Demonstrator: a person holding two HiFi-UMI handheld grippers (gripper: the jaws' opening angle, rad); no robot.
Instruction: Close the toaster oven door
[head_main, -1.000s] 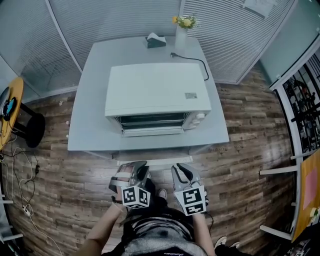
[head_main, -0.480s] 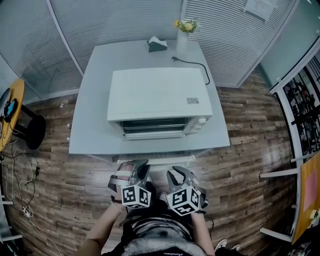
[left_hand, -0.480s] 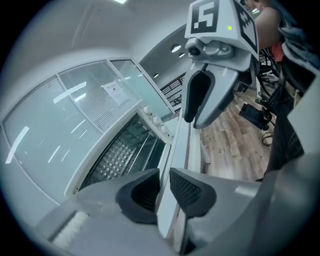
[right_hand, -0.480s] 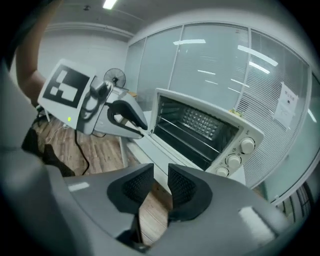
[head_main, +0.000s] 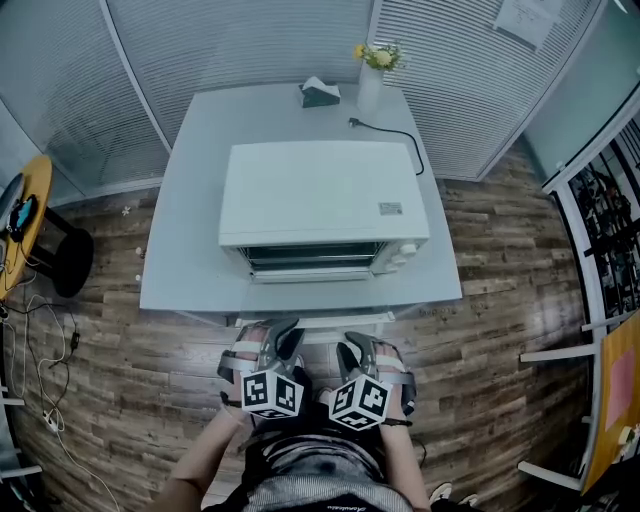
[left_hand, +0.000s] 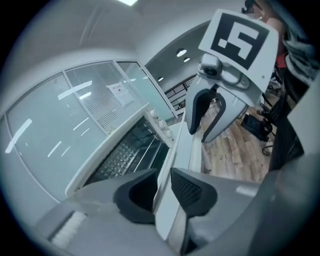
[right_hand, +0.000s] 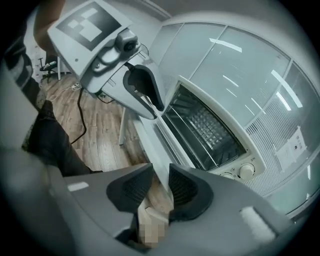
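The toaster oven (head_main: 320, 190) sits mid-desk (head_main: 190, 250), its door (head_main: 310, 273) lying open toward the near edge, a tissue box (head_main: 319, 94) and vase (head_main: 372, 85) behind it, the left tool (head_main: 270, 338) and right tool (head_main: 362, 352) side by side before the desk.

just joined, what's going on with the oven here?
A person stands at the table holding the toaster oven, whose door is open. The left gripper and right gripper sit low near the body, short of the oven. Both have just been opening their jaws, nothing between them. Door not yet closed.
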